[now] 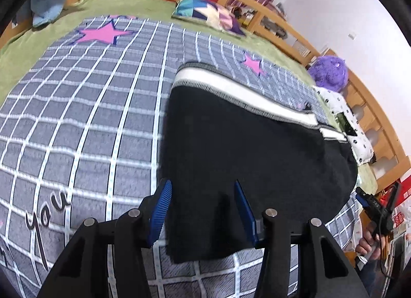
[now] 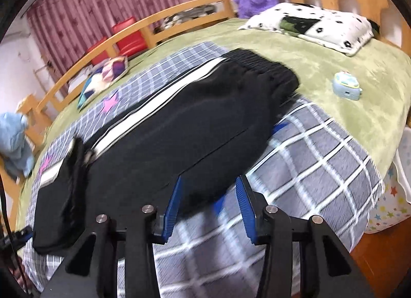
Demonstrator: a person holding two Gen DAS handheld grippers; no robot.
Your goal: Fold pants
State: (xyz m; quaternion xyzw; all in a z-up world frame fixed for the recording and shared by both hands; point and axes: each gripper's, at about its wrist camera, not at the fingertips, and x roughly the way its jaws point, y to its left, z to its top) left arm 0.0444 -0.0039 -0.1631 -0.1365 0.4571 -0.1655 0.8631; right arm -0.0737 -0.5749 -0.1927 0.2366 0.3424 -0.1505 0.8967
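- Lying across a grey checked blanket [image 1: 77, 123] on the bed, the black pants [image 1: 244, 143] are seen with white side stripes and the waistband toward the spotted pillow [image 2: 308, 25].
- The left gripper [image 1: 203, 210] is angled downward over one end of the pants; its blue pads are held partly apart, with black cloth between them (whether the pads press on it cannot be told).
- The right gripper [image 2: 209, 208] is tilted down at the near edge of the pants, jaws partly apart, cloth edge between them; contact cannot be told through blur.
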